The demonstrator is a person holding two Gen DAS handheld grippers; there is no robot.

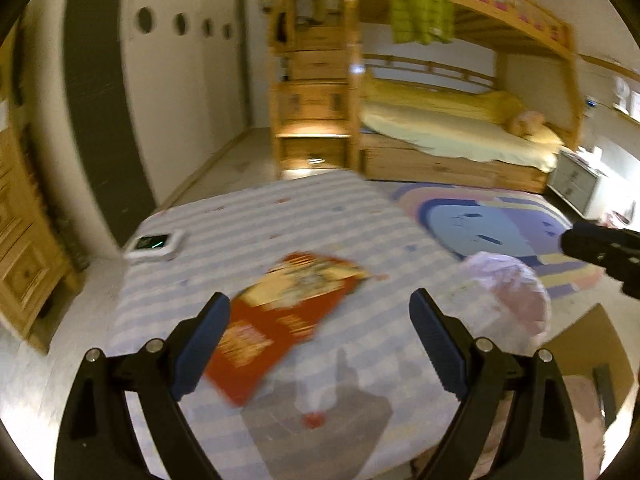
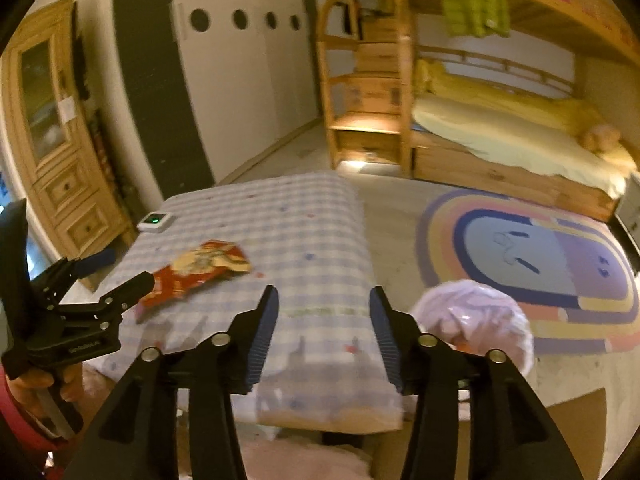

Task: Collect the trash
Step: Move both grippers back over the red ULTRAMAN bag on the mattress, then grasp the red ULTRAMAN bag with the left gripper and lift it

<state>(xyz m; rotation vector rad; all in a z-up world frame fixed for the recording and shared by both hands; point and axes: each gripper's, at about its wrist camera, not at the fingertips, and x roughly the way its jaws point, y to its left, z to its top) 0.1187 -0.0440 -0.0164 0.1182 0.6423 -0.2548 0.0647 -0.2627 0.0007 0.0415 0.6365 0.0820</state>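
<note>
A red and yellow snack wrapper lies flat on a table covered with a blue checked cloth. My left gripper is open and empty, just above the wrapper's near end, its left pad over the wrapper's edge. The wrapper also shows in the right wrist view, with the left gripper at its left end. My right gripper is open and empty over the table's near right part. A pale pink plastic bag bulges beside the table's right edge; it also shows in the left wrist view.
A small white device with a green light sits on the table's far left corner. A cardboard box stands by the bag. Beyond lie a coloured rug, a wooden bunk bed and a wooden cabinet.
</note>
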